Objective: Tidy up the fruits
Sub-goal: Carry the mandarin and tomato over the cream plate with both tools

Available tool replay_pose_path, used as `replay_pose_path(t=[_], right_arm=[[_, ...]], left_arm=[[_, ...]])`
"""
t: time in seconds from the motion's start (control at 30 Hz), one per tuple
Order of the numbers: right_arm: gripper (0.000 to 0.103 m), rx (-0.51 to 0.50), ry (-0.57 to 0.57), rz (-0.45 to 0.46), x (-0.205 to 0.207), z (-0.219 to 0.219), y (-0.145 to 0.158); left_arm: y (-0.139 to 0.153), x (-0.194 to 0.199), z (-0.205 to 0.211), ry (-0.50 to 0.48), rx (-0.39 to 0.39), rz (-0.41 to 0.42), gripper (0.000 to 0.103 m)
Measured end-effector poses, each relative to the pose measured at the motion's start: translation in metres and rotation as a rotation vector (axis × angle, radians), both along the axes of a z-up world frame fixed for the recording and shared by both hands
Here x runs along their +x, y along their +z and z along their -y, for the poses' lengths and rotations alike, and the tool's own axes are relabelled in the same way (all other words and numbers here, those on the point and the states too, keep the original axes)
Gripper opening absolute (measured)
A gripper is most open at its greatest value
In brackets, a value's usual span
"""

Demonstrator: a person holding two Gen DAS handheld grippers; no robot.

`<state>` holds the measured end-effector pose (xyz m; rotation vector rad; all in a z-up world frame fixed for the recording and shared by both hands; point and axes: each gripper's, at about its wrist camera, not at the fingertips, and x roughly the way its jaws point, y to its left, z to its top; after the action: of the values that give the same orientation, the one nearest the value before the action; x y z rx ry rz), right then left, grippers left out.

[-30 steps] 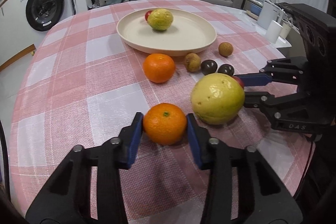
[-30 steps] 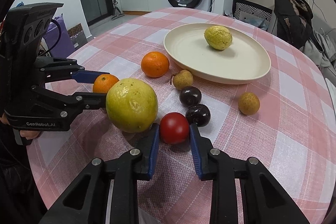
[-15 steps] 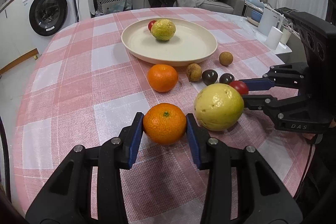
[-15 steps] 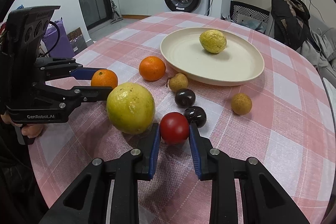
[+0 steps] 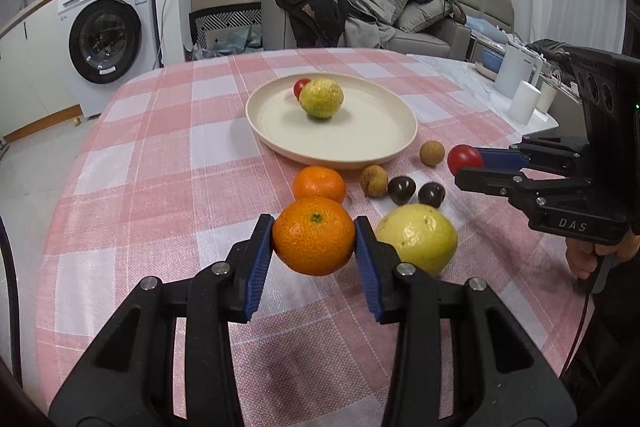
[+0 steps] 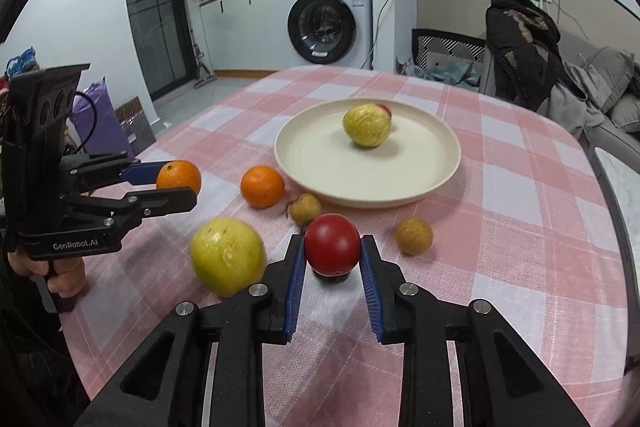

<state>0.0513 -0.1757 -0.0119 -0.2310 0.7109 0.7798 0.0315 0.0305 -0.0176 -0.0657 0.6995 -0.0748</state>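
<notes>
My left gripper [image 5: 314,241] is shut on an orange mandarin [image 5: 314,235] and holds it above the checked tablecloth; it also shows in the right wrist view [image 6: 178,179]. My right gripper [image 6: 332,247] is shut on a red tomato [image 6: 332,245], lifted off the table; it shows in the left wrist view [image 5: 464,159]. A cream plate [image 5: 360,143] holds a yellow-green guava [image 5: 321,97] with a small red fruit [image 5: 300,87] behind it. On the cloth lie a second mandarin [image 5: 319,183], a large yellow guava [image 5: 418,239], two brown longans [image 5: 374,179] and two dark round fruits [image 5: 400,184].
The round table [image 5: 160,155] has edges close on the left and front. White cups and a jug [image 5: 520,83] stand on a side surface at the right. A washing machine [image 5: 108,27] and sofa [image 5: 400,11] lie beyond the table.
Both grippers have risen off the table with their fruit: the left with the mandarin, the right with the tomato. The other fruit stayed where it was.
</notes>
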Motion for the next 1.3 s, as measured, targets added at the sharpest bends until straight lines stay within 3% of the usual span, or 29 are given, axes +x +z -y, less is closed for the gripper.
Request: replay_pose_path(t=[0.73,1.3], right_arm=[[0.028,0.074,-0.071,0.082,0.044,0.005,0.040],[0.028,0.021,-0.109,0.018,0.078,-0.009,0.018]], left_arm=[[0.041,0.043,0.010,0.021,0.003,0.110,0.037],[0.017,0.107,0.029,0.017,0.035,0.058,0.037]])
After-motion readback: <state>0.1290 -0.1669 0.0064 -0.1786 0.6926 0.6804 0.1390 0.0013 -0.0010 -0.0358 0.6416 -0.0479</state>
